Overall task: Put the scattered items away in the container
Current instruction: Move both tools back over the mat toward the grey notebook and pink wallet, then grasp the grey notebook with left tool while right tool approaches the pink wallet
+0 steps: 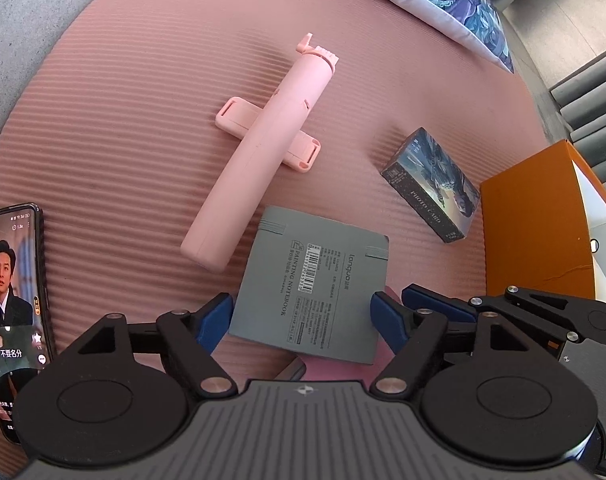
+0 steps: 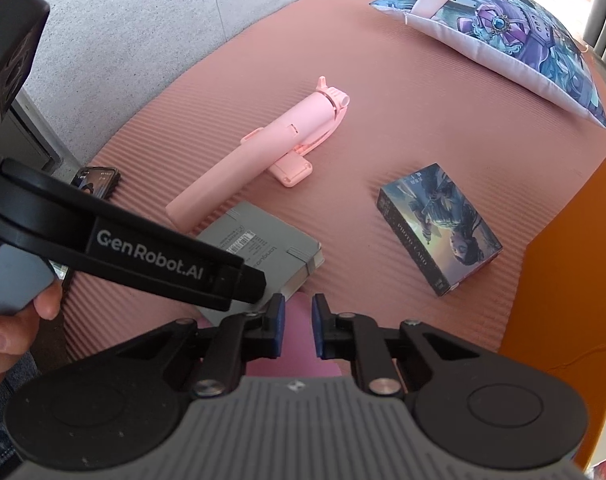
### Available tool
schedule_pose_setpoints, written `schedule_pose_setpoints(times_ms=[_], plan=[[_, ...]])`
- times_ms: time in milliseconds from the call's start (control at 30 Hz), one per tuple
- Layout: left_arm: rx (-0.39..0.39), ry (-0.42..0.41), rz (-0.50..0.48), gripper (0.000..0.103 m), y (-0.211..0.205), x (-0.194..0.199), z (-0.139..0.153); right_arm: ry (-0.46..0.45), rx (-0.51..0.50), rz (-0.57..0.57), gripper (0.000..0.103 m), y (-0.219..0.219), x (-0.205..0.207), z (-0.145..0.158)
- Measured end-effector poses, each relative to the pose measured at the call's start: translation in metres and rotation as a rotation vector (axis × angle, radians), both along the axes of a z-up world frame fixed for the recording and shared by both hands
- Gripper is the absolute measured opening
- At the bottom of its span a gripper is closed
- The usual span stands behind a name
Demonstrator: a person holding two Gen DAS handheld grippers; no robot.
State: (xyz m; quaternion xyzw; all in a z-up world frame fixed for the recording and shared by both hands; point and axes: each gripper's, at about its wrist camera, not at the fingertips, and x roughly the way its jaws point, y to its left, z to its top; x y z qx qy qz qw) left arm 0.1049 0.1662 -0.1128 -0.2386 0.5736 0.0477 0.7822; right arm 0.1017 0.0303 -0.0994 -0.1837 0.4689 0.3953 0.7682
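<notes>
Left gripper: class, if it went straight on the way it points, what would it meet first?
Probably the grey painting notebook, which lies between the open left gripper fingers; beyond it lies the pink selfie stick. Height is unclear.

Both wrist cameras look steeply down, close over the pink mat [image 1: 103, 120]; each frames the grey notebook [image 1: 311, 280] and, seemingly rightward, the orange container [image 2: 563, 280].

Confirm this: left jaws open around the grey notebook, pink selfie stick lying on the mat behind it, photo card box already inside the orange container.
One part is wrong. The photo card box is not inside the orange container; it lies on the pink mat beside it, as the right wrist view shows. The rest holds: the left gripper is open around the grey notebook, with the selfie stick behind.
</notes>
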Motion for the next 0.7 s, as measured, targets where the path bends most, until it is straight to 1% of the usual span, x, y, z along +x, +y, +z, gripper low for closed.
schedule_pose_setpoints(times_ms=[100, 200, 267, 367, 400, 467, 500, 533, 600, 700], plan=[[0.015, 0.000, -0.017, 0.092, -0.004, -0.001, 0.001, 0.004, 0.004, 0.001, 0.016, 0.000, 0.000, 0.000], [0.001, 0.005, -0.009, 0.092, -0.002, 0.000, -0.001, 0.033, 0.023, 0.007, 0.005, -0.001, 0.000, -0.001], [-0.004, 0.004, -0.002, 0.093, -0.001, 0.001, -0.002, 0.028, 0.013, 0.014, 0.005, -0.001, -0.002, 0.000], [0.024, -0.008, -0.018, 0.094, -0.005, 0.004, -0.002, 0.010, -0.015, 0.022, 0.009, -0.001, -0.004, 0.002], [0.032, -0.007, -0.023, 0.095, -0.007, 0.005, -0.002, 0.001, -0.020, 0.025, 0.010, -0.003, -0.006, 0.004], [0.053, -0.009, -0.031, 0.095, -0.011, 0.005, -0.001, -0.027, -0.033, 0.025, 0.018, -0.007, -0.008, 0.008], [0.066, -0.014, -0.038, 0.095, -0.014, 0.007, 0.000, -0.045, -0.041, 0.022, 0.030, -0.010, -0.010, 0.010], [0.080, -0.018, -0.047, 0.095, -0.017, 0.007, 0.001, -0.064, -0.050, 0.015, 0.037, -0.013, -0.012, 0.012], [0.106, -0.022, -0.066, 0.096, -0.023, 0.008, 0.001, -0.089, -0.074, 0.003, 0.041, -0.020, -0.015, 0.015], [0.139, -0.001, -0.118, 0.096, -0.035, 0.012, -0.003, -0.088, -0.085, -0.020, 0.051, -0.028, -0.015, 0.020]])
